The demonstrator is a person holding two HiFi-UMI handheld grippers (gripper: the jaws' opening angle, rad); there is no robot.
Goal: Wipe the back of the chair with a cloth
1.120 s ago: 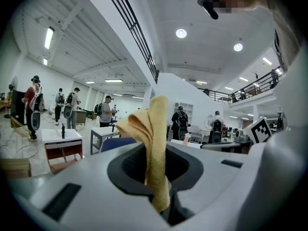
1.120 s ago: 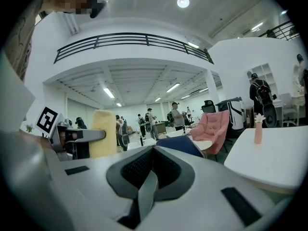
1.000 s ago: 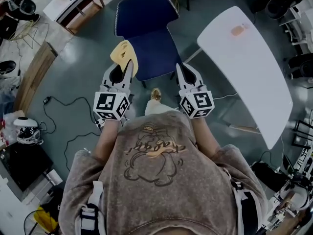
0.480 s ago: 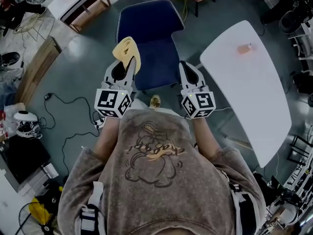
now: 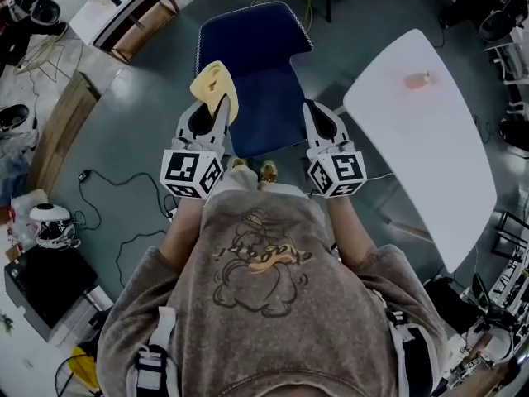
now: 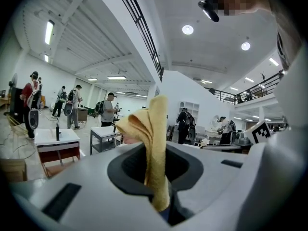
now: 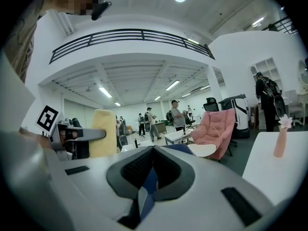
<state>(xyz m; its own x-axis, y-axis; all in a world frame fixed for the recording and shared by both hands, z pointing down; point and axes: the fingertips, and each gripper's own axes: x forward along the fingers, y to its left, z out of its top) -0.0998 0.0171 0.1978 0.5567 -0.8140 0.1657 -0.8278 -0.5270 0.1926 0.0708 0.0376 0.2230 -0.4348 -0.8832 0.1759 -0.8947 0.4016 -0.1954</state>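
In the head view a dark blue chair (image 5: pixel 263 89) stands just in front of me, its back (image 5: pixel 252 25) at the far side. My left gripper (image 5: pixel 221 104) is shut on a yellow cloth (image 5: pixel 215 83), which hangs over the seat's left edge. In the left gripper view the cloth (image 6: pixel 150 124) sticks up from the closed left gripper (image 6: pixel 156 150). My right gripper (image 5: pixel 311 106) is shut and holds nothing, at the seat's right edge. The right gripper (image 7: pixel 153 149) view shows the chair's blue top (image 7: pixel 180 147) beyond its jaws, and the cloth (image 7: pixel 103 134) to the left.
A long white table (image 5: pixel 430 164) with a small pink vase (image 5: pixel 419 79) stands to the right. A cable (image 5: pixel 107 180), a wooden board (image 5: pixel 58 122) and a helmet (image 5: pixel 51 222) lie on the floor at left. A pink armchair (image 7: pixel 216 126) and several people stand farther off.
Both grippers hold almost the same pose beside the seat, the cloth still in the left one. A second shoe has come into view below the seat's front edge.
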